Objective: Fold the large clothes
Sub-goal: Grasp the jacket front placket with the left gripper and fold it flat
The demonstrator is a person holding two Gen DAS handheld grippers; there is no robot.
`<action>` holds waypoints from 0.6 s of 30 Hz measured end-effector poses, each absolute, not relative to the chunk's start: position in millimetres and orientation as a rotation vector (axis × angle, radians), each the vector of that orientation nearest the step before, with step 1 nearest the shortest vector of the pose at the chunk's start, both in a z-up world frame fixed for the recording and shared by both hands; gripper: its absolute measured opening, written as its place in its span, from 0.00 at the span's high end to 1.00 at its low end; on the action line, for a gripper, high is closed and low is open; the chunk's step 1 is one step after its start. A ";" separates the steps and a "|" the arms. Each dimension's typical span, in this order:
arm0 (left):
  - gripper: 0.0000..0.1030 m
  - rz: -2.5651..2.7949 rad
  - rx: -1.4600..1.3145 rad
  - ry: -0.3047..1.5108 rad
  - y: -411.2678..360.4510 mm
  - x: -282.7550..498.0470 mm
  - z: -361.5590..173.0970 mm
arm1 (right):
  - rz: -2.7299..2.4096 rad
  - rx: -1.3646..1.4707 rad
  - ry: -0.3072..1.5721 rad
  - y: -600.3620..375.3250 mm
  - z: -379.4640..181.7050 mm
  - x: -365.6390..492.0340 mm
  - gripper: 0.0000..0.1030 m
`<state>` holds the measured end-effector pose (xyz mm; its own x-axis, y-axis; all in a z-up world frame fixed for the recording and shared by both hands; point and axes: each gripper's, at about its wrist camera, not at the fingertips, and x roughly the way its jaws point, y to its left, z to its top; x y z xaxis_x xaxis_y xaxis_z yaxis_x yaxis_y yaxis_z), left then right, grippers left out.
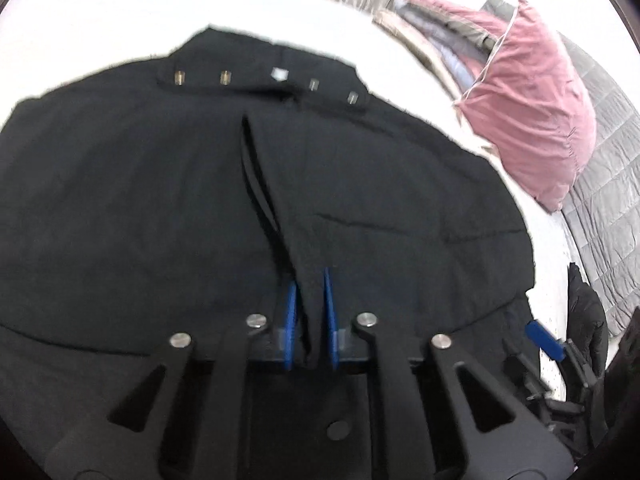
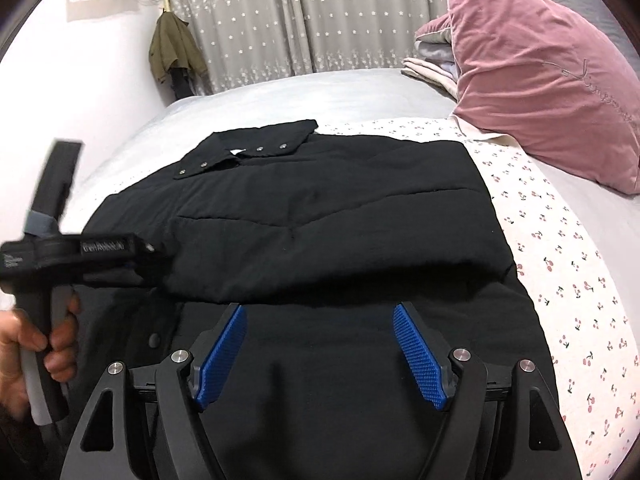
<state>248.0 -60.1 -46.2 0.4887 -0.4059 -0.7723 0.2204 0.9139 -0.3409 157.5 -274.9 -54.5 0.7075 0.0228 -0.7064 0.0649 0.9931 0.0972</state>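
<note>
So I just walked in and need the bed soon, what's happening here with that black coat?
A person is folding a black padded coat on the bed, using a handheld gripper in each hand. The left gripper is shut on a pinch of the coat's fabric near its middle seam. The right gripper hangs open over the near part of the coat, gripping nothing. One side is already folded over the body, collar at the far end. A pink pillow lies off to the side.
</note>
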 end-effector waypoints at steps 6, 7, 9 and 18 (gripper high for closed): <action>0.85 -0.238 -0.123 0.853 -42.2 236.3 -20.1 | -0.026 0.116 0.791 -272.5 -56.2 158.4 0.25; 0.80 -0.190 -0.074 0.865 -41.7 237.8 -23.7 | -0.025 0.118 0.794 -272.4 -56.5 159.0 0.25; 0.77 -0.133 0.015 0.908 -39.6 241.1 -33.4 | -0.030 0.117 0.803 -271.1 -57.3 160.7 0.25; 0.49 -0.272 -0.015 0.790 -38.1 232.8 -21.6 | -0.065 0.149 0.816 -282.3 -62.1 182.0 0.25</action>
